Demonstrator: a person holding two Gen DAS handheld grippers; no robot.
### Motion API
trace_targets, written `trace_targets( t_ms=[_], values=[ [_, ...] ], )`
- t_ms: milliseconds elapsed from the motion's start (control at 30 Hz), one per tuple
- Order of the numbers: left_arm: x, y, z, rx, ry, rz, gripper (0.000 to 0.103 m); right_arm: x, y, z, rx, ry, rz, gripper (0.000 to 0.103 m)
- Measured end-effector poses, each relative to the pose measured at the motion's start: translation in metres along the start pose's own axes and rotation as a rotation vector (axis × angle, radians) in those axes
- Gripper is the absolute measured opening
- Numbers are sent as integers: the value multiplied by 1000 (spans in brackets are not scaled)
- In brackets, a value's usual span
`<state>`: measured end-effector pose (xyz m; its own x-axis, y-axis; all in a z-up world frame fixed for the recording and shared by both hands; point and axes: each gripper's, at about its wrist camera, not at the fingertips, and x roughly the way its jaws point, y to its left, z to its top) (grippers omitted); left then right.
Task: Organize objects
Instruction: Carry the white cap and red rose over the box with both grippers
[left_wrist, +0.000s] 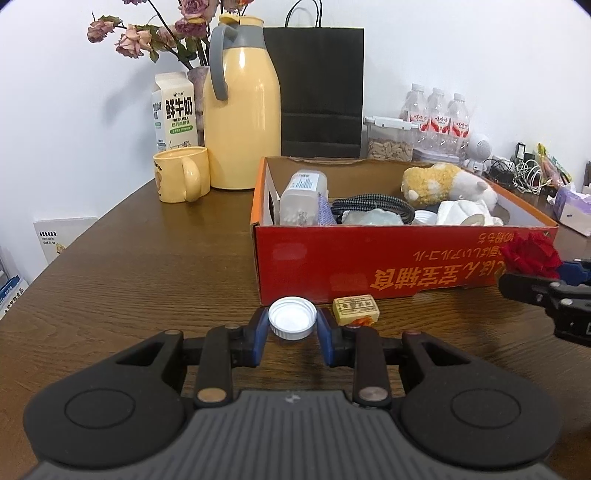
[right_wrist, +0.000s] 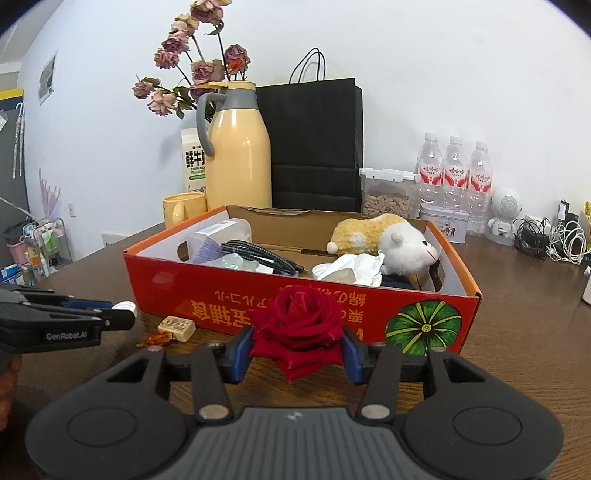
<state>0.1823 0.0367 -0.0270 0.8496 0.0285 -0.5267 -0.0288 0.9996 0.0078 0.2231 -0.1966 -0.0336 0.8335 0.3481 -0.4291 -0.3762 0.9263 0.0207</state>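
A red cardboard box (left_wrist: 369, 258) stands on the wooden table, holding a plush toy (left_wrist: 443, 182), a plastic jar (left_wrist: 303, 195), a cable and tissue. My left gripper (left_wrist: 292, 325) has its blue pads tight against a white bottle cap (left_wrist: 291, 321) just in front of the box. A small yellow block (left_wrist: 355, 308) and an orange wrapper (right_wrist: 155, 339) lie beside it. My right gripper (right_wrist: 297, 347) is shut on a red rose (right_wrist: 299, 325) in front of the box (right_wrist: 295, 306); the rose also shows in the left wrist view (left_wrist: 532, 254).
Behind the box stand a yellow thermos (left_wrist: 240, 110), yellow mug (left_wrist: 183, 173), milk carton (left_wrist: 173, 110), dried flowers, black paper bag (left_wrist: 317, 92), seed container (left_wrist: 389, 144) and water bottles (left_wrist: 439, 114). Cables and a small white robot figure (right_wrist: 504, 218) sit at far right.
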Motion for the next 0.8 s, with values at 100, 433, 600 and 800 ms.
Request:
trace_targets(
  t_ms=[100, 433, 600, 800],
  values=[
    [-6, -1, 2, -4, -14, -12, 29, -3, 3, -1, -7, -5, -1, 49],
    [-29, -15, 32, 7, -128, -52, 29, -14, 8, 20, -42, -81, -3, 48],
    [-29, -26, 56, 19, -186, -75, 30, -9, 8, 43, -54, -114, -13, 48],
    [-15, -35, 85, 2, -224, -87, 30, 5, 5, 73, -64, -146, -35, 48]
  ],
)
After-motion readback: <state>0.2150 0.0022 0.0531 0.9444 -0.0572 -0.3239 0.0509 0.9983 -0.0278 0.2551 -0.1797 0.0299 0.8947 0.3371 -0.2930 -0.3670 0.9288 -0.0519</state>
